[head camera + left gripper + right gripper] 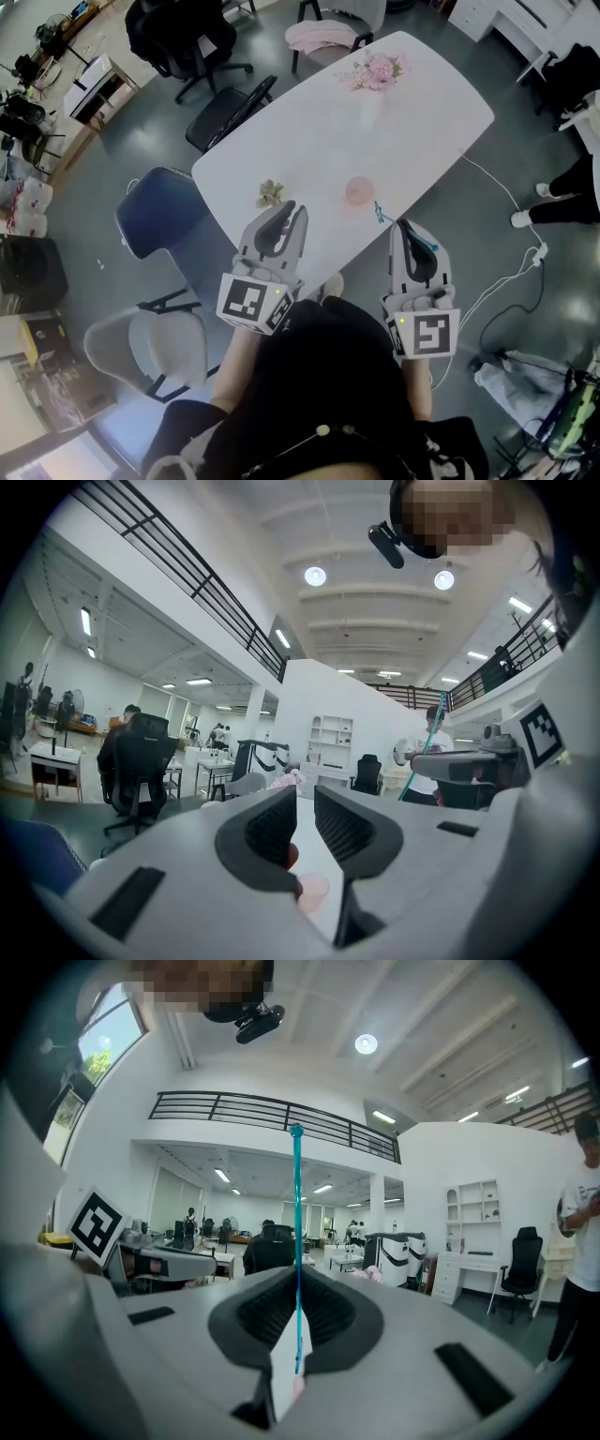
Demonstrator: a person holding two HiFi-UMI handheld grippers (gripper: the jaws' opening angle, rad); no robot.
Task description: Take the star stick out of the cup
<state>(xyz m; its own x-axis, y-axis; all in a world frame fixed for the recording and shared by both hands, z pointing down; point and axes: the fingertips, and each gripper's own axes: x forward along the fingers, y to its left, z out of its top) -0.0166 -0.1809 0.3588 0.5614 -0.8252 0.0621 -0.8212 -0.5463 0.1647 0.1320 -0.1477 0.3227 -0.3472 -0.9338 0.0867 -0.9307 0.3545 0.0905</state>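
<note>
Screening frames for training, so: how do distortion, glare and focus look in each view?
Head view: even light, mild wide-angle bend, table bright, not blown out. Left gripper view: heavy fisheye, black corners, ceiling lamps glare. Right gripper view: same fisheye; star stick crisp in the right hand-held gripper.

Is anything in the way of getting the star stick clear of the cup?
Nothing visible. The right hand-held gripper is shut on the star stick, which looks already outside the cup on the white table. The left hand-held gripper is open, empty and off to the cup's other side.
</note>
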